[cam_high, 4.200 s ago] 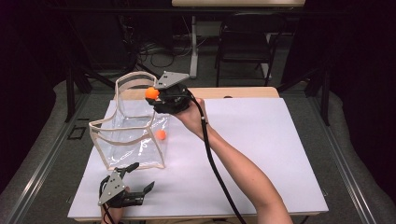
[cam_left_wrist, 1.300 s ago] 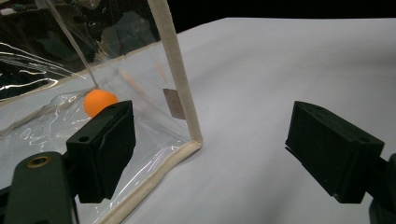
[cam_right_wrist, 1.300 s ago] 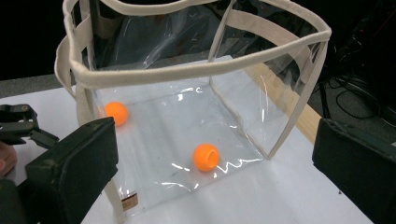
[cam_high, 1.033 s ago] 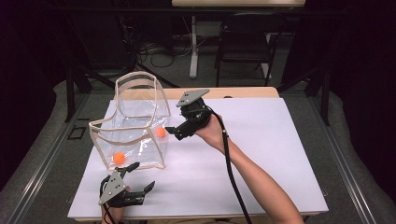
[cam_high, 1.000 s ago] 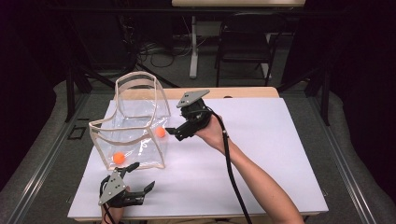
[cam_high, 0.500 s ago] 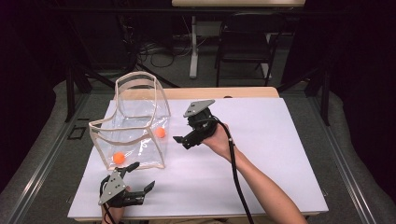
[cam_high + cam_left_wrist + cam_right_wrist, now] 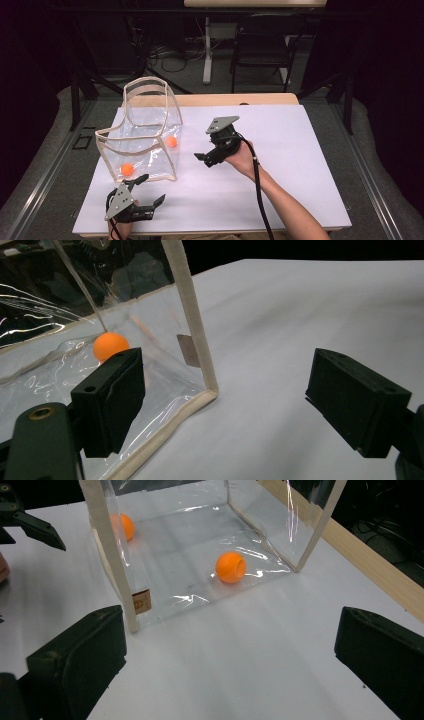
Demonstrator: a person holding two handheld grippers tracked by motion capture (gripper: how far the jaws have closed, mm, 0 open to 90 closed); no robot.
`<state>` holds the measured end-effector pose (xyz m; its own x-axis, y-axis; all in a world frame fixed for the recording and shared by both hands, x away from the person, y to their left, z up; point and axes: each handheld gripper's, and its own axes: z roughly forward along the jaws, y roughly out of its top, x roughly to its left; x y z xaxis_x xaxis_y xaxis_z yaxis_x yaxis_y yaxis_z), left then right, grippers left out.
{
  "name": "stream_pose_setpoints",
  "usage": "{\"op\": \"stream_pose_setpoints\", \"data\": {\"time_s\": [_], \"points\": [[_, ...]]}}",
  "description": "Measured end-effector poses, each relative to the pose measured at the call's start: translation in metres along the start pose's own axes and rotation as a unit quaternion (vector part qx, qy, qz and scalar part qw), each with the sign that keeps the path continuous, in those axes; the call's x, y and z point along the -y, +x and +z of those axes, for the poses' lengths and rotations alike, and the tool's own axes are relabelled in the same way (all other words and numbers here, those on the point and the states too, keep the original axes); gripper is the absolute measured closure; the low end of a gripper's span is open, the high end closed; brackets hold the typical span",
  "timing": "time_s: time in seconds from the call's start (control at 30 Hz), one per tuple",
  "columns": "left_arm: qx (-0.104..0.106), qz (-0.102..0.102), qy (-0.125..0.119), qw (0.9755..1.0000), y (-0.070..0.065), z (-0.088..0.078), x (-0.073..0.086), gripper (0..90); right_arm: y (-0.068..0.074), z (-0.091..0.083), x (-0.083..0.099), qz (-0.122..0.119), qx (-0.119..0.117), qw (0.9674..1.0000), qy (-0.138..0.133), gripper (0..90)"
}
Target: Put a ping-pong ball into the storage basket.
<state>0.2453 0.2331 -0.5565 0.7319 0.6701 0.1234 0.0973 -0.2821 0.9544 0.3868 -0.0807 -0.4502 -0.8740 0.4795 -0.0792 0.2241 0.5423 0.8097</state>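
A clear plastic bag (image 7: 145,142) with cream fabric trim stands upright on the white table (image 7: 300,150), its mouth open to the top and its looped handle rising over the far side. Two orange balls lie on the bag's floor. One ball (image 7: 127,169) sits in the near corner of the bag, close to the front wall. The other ball (image 7: 171,142) rests against the bag's right-hand wall, farther back. In the right gripper view the farther ball (image 7: 230,567) sits clearly inside the transparent wall, and the near ball (image 7: 124,526) shows at the bag's opposite end.

The right gripper (image 7: 212,156) hangs just to the right of the bag, above the tabletop and apart from it, jaws spread wide with nothing between them. The left gripper (image 7: 142,192) rests low just in front of the bag's near corner, its jaws likewise spread and empty. In the left gripper view the bag's trimmed corner edge (image 7: 192,315) stands between those jaws, with the near ball (image 7: 110,346) visible through the plastic.
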Motion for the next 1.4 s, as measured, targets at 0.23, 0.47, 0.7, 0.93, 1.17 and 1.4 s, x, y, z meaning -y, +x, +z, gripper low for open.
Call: {"op": "stream_pose_setpoints", "data": {"time_s": [0.23,0.47,0.7,0.93,1.17,1.4], "points": [[0.001,0.0,-0.001,1.0,0.0,-0.001,0.0,15.7,0.004,-0.004,0.015,0.003,0.001,1.0,0.007,0.0],[0.002,-0.001,0.001,1.0,-0.001,0.0,0.0,15.7,0.006,-0.014,0.029,0.009,0.011,0.9998,0.012,0.0],[0.002,-0.002,-0.001,1.0,-0.001,0.0,0.0,15.7,0.007,-0.025,0.045,0.017,0.022,0.9995,0.012,0.0],[0.0,-0.002,-0.002,1.0,-0.001,0.0,0.0,15.7,0.011,-0.035,0.059,0.014,0.031,0.9993,0.017,0.0],[-0.002,-0.001,-0.003,1.0,-0.001,-0.001,0.0,15.7,0.011,-0.041,0.078,0.024,0.036,0.9988,0.022,0.0],[-0.002,-0.002,-0.002,1.0,-0.001,-0.001,0.0,15.7,0.013,-0.049,0.097,0.03,0.044,0.9982,0.029,0.0]]}}
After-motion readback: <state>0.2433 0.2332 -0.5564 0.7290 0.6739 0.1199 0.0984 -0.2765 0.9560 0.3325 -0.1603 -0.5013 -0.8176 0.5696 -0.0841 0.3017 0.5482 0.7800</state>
